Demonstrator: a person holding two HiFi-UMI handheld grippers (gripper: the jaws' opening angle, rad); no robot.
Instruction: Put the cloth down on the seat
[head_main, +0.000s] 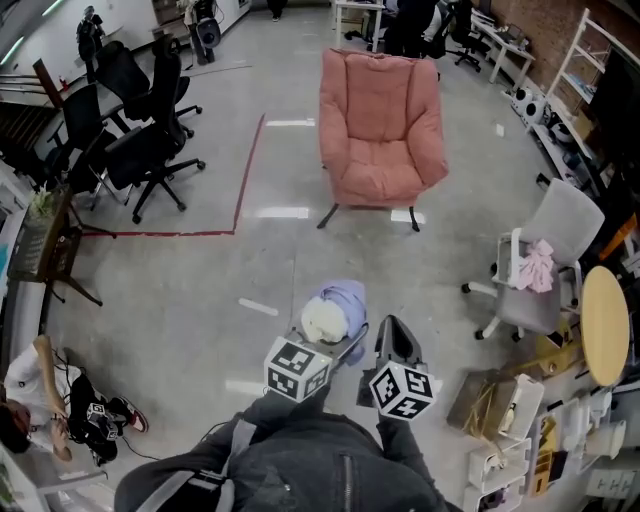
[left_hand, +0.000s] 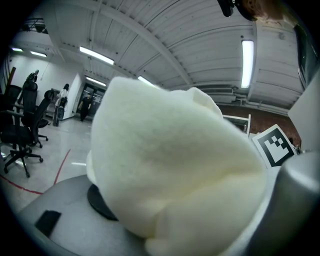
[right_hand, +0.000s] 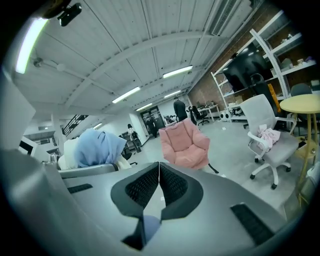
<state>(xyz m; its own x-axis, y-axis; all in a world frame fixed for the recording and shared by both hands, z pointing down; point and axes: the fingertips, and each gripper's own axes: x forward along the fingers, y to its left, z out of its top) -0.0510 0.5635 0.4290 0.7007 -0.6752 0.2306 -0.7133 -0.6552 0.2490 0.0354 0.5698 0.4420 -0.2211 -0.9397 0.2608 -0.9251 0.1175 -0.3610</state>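
A bundled cloth (head_main: 335, 308), cream with a light blue part, sits between the jaws of my left gripper (head_main: 340, 335), which is shut on it. In the left gripper view the cream cloth (left_hand: 170, 170) fills most of the picture and hides the jaw tips. My right gripper (head_main: 397, 340) is beside it on the right, its black pads (right_hand: 172, 185) meeting at the tips; a small bluish patch low in the gap cannot be made out. The right gripper view shows the cloth (right_hand: 95, 147) at left. The pink armchair (head_main: 380, 130) stands ahead across the floor, its seat bare, also seen as the armchair (right_hand: 184, 145).
A white office chair (head_main: 545, 270) with a pink rag on it stands at right, next to a round yellow table (head_main: 605, 325) and cardboard boxes (head_main: 500, 400). Black office chairs (head_main: 140, 130) are at left behind red floor tape (head_main: 245, 170). A person (head_main: 60, 400) sits on the floor at lower left.
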